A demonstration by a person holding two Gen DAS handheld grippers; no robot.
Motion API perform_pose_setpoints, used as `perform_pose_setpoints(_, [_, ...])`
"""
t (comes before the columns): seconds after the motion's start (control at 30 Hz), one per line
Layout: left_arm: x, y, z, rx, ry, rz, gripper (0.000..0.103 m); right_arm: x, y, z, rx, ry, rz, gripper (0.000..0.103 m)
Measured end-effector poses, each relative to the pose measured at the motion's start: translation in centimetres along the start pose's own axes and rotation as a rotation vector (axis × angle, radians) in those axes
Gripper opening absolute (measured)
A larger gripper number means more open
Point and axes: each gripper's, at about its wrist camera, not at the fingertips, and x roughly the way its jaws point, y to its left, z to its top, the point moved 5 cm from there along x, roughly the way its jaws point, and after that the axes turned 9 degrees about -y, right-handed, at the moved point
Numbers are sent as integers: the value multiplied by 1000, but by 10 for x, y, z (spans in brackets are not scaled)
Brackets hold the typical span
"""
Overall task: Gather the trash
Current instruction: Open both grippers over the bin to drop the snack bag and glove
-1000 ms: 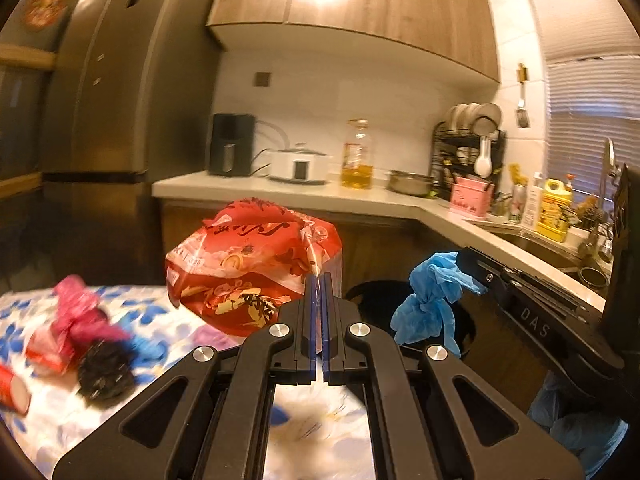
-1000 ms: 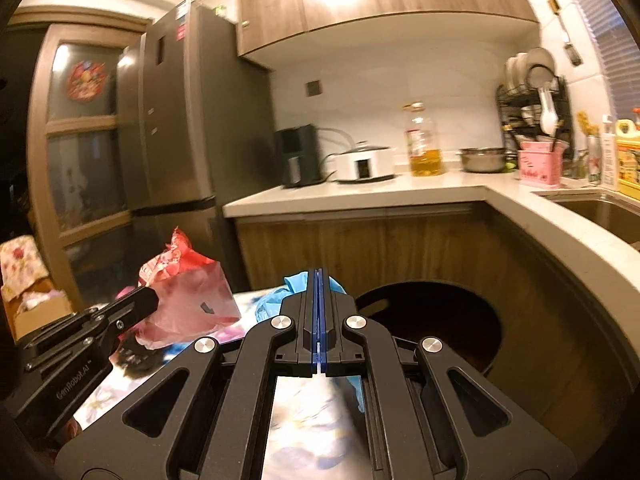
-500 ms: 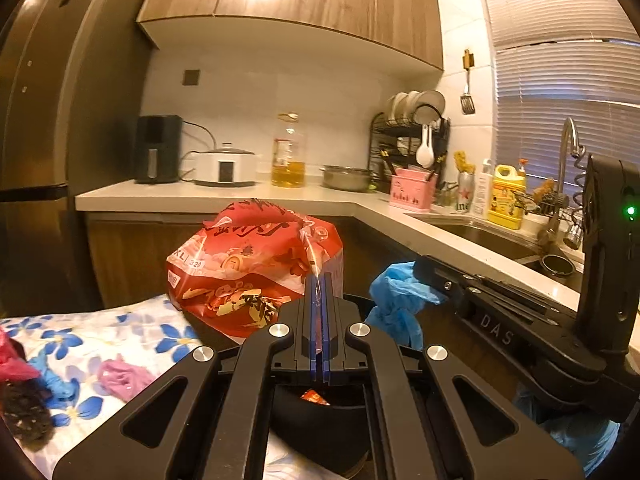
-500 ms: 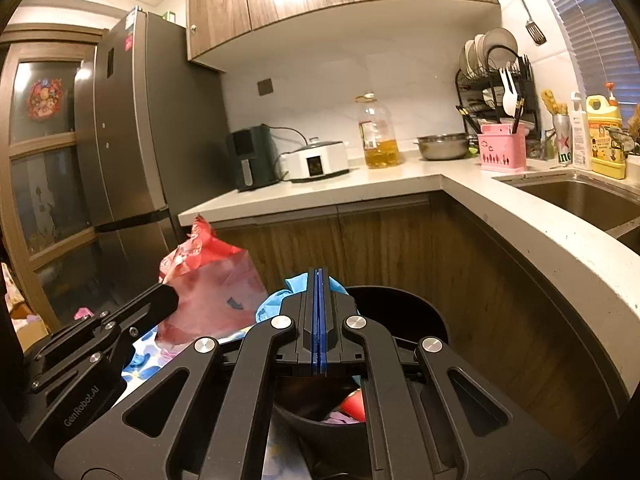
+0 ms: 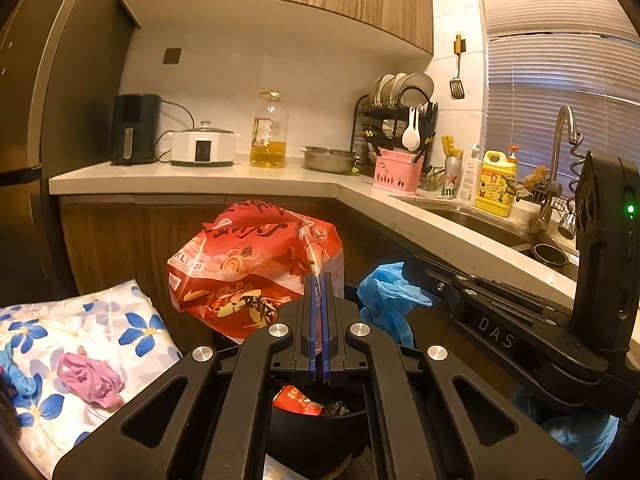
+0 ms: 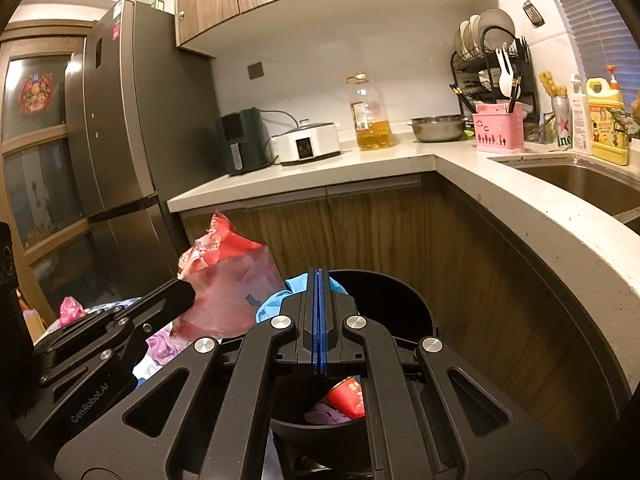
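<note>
My left gripper (image 5: 319,282) is shut on a red printed plastic bag (image 5: 248,268) and holds it in the air above a black trash bin (image 5: 316,432). My right gripper (image 6: 319,276) is shut on a crumpled blue plastic glove (image 6: 272,306), also over the bin (image 6: 388,296). The red bag shows in the right wrist view (image 6: 228,280), the blue glove in the left wrist view (image 5: 384,296). Red and purple trash lies inside the bin (image 6: 348,398).
A floral cloth (image 5: 72,344) at the left carries a purple wad (image 5: 90,374) and a blue scrap (image 5: 14,372). A wooden cabinet and counter (image 6: 520,208) curve around the bin. A fridge (image 6: 120,140) stands at the left.
Both grippers have swung right from over the floral cloth to over the black bin, each still holding its trash. The bin's inside has come into view.
</note>
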Motion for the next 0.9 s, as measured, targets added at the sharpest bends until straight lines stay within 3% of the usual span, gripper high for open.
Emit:
perform_pose_setpoints(0.23, [10,-1,-9,5,35,-10,3,6,-6,-4,13,19,0,1])
perform_pose_setpoints(0.4, [14,3,-14,2,55,-3,12,11,-10,-7,29,39,-12,5])
perform_pose_setpoints(0.47, [13,6,-16,5,56,12,20,11,-12,-8,25,41,-22,10])
perform_pose_setpoints(0.53, [12,9,-17,1,60,22,31,11,-13,-9,32,45,-24,24])
perform_pose_setpoints(0.73, [-1,25,-25,-8,67,97,63,4,-14,-14,38,45,-41,47])
perform_pose_setpoints(0.8, [-8,31,-29,-12,72,126,68,0,-14,-17,39,47,-45,52])
perform_pose_setpoints(0.87, [-16,36,-32,-22,71,156,84,-4,-12,-18,32,46,-56,61])
perform_pose_setpoints(0.9, [-21,39,-33,-28,65,174,86,-6,-10,-19,27,43,-57,64])
